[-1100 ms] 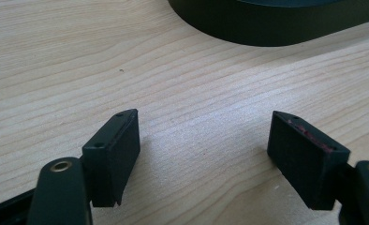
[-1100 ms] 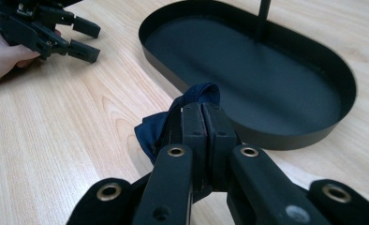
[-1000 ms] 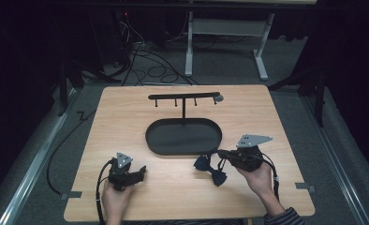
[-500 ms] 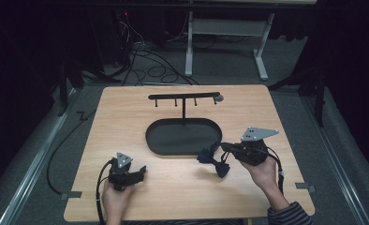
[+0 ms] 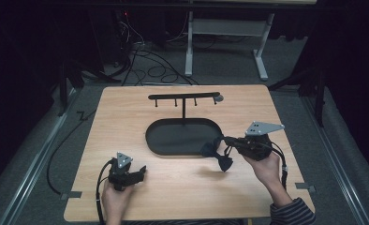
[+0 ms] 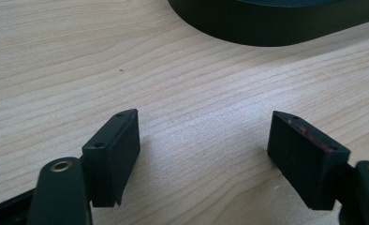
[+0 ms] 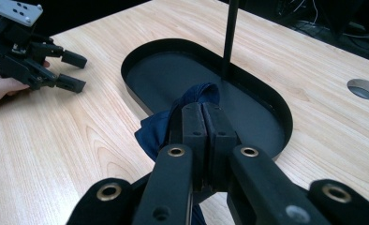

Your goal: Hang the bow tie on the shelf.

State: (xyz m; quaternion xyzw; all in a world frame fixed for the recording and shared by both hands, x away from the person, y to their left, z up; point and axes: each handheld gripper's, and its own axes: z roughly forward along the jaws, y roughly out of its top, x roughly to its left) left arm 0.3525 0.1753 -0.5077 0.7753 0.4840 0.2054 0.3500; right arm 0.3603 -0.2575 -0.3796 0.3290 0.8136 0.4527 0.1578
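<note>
A dark blue bow tie (image 5: 216,153) hangs lifted off the table by the oval tray's right end, and my right gripper (image 5: 225,140) is shut on it. In the right gripper view the jaws press together on the blue cloth (image 7: 160,125) just above the tray's near rim. A black stand with an oval tray (image 5: 160,139) and a hooked crossbar (image 5: 183,96) sits mid-table. My left gripper (image 5: 143,170) rests on the wood at the front left, open, with bare table between its pads (image 6: 117,150).
A round hole (image 7: 364,89) is cut in the table beyond the tray in the right gripper view. The stand's thin post (image 7: 229,37) rises from the tray's far side. Cables and a desk frame (image 5: 225,42) lie on the floor behind the table.
My right gripper has lifted the bow tie off the table and carried it up and a little right, toward the tray's right end. The left gripper has stayed put.
</note>
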